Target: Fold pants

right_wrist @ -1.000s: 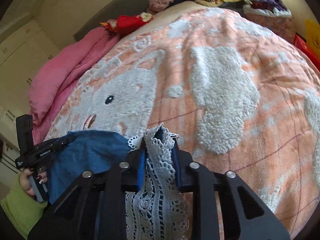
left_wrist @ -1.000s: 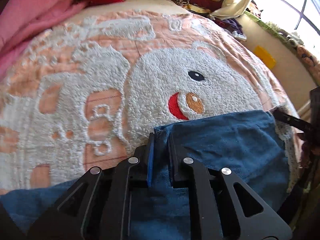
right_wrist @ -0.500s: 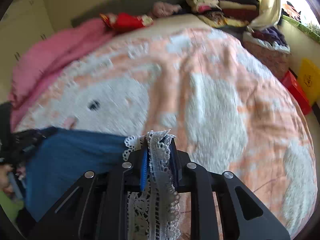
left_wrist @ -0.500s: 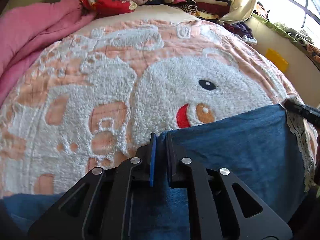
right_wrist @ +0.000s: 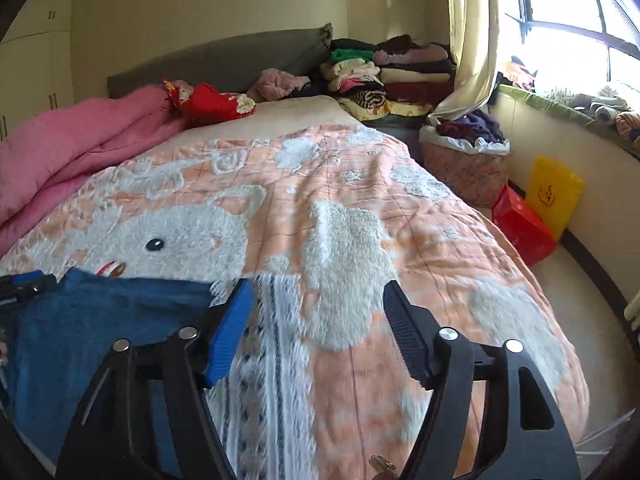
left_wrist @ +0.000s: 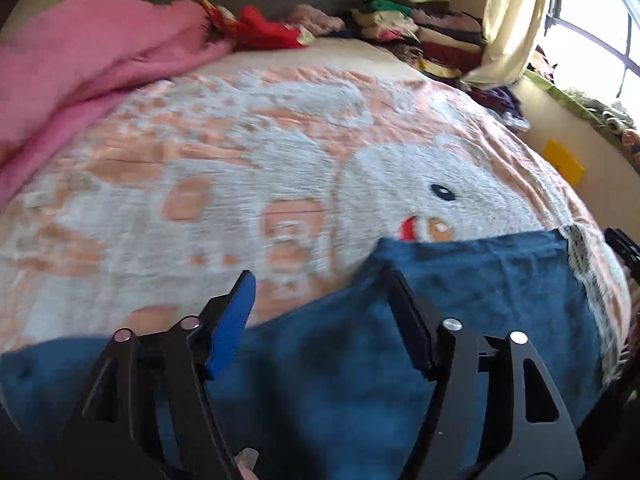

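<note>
Pants [left_wrist: 460, 300] lie flat near the bed's front edge as the left gripper [left_wrist: 320, 312] and right gripper [right_wrist: 318, 320] spread their jaws, gripping nothing; both should lift clear without snagging the lace hem [right_wrist: 272, 360].

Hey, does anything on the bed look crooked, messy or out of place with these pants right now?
Nothing is damaged or spilled. The blue pants lie flat on the peach blanket, lace trim along one edge. Both the left gripper and the right gripper are opening, with nothing pinched. The top edge runs slightly uneven, no more.
</note>
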Tool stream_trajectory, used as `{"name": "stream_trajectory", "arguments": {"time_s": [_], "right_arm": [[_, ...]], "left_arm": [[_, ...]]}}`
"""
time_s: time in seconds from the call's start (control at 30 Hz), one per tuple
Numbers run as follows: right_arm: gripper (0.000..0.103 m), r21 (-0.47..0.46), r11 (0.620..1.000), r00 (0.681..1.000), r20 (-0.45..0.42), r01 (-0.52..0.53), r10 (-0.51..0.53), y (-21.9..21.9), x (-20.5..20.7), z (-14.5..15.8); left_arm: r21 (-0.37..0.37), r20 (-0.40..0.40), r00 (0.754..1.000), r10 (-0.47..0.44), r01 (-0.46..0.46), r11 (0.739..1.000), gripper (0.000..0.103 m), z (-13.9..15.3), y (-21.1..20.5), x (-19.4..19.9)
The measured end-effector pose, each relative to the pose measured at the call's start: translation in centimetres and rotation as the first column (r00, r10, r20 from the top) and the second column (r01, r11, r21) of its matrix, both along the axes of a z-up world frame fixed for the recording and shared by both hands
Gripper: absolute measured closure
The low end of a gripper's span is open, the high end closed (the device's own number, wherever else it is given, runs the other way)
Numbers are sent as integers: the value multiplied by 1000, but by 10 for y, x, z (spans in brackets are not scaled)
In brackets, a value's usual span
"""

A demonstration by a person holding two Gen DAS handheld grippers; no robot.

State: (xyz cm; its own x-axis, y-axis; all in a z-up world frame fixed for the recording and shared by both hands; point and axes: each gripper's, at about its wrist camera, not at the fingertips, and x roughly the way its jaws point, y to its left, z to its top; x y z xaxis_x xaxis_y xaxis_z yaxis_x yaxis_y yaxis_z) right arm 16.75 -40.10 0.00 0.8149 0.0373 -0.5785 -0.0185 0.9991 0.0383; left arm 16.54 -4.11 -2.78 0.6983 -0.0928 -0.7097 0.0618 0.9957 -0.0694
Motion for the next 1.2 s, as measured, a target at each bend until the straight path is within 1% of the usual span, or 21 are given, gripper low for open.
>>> {"name": "stream_trajectory", "arguments": {"time_s": [0.03, 0.1, 0.17, 0.27, 0.37, 0.43, 0.47, 0.5, 0.57, 0.63, 0.67, 0.73, 0.8, 0.93, 1.0, 1.07, 1.1, 1.17, 1.2], "right_arm": [[33, 0, 1000, 1000, 2, 0, 0, 1, -7, 2], [22, 12, 1000, 1000, 3, -8, 8, 6, -22, 7], [19, 50, 998, 999, -1, -50, 50, 13, -35, 10], [19, 48, 992, 992, -52, -116, 119, 37, -37, 7], [19, -5, 976, 972, -97, -216, 215, 73, -35, 2], [19, -37, 964, 958, -132, -261, 255, 90, -34, -3], [17, -53, 957, 948, -165, -284, 272, 98, -33, -8], [17, -70, 954, 943, -192, -290, 272, 102, -32, -12], [16, -128, 953, 937, -257, -274, 235, 105, -29, -23], [16, -153, 962, 934, -314, -228, 171, 97, -24, -34], [16, -111, 972, 929, -331, -210, 163, 89, -22, -36], [16, -79, 982, 929, -345, -173, 136, 77, -20, -35], [16, -40, 985, 925, -352, -167, 142, 71, -19, -35], [16, -52, 986, 925, -359, -158, 129, 72, -19, -37], [16, -54, 986, 927, -350, -161, 132, 72, -21, -36], [16, -27, 985, 941, -303, -168, 152, 69, -30, -27], [13, -10, 985, 948, -273, -172, 163, 68, -36, -20], [10, 4, 985, 956, -239, -174, 170, 66, -49, -9], [10, 2, 984, 958, -228, -178, 174, 67, -55, -4]], "left_arm": [[19, 9, 1000, 15, -15, 1000, 40, 3, 6, -10], [65, 24, 999, 38, -40, 997, 38, 8, 18, -28], [86, 25, 998, 50, -52, 995, 35, 11, 28, -41], [71, 2, 999, 54, -54, 996, 33, 11, 38, -54], [103, -27, 998, 53, -50, 993, 32, 2, 36, -57], [134, -57, 996, 65, -56, 989, 31, -9, 35, -57], [139, -64, 996, 68, -59, 989, 31, -12, 36, -58], [143, -68, 995, 75, -64, 988, 31, -17, 39, -58], [128, -70, 995, 74, -65, 990, 29, -19, 44, -58], [116, -72, 995, 75, -67, 991, 29, -20, 50, -57], [111, -74, 995, 72, -64, 992, 29, -19, 52, -56], [91, -78, 994, 70, -63, 994, 30, -19, 56, -56], [72, -82, 994, 68, -62, 996, 30, -20, 59, -55], [69, -75, 995, 67, -62, 996, 30, -20, 59, -57], [60, -74, 995, 63, -59, 997, 30, -15, 58, -60], [60, -48, 998, 45, -42, 997, 29, -3, 55, -67], [63, -35, 999, 37, -35, 997, 28, 1, 54, -70], [71, -13, 1000, 20, -19, 997, 27, 11, 51, -77], [73, -7, 1000, 12, -12, 997, 26, 15, 50, -81]]}}
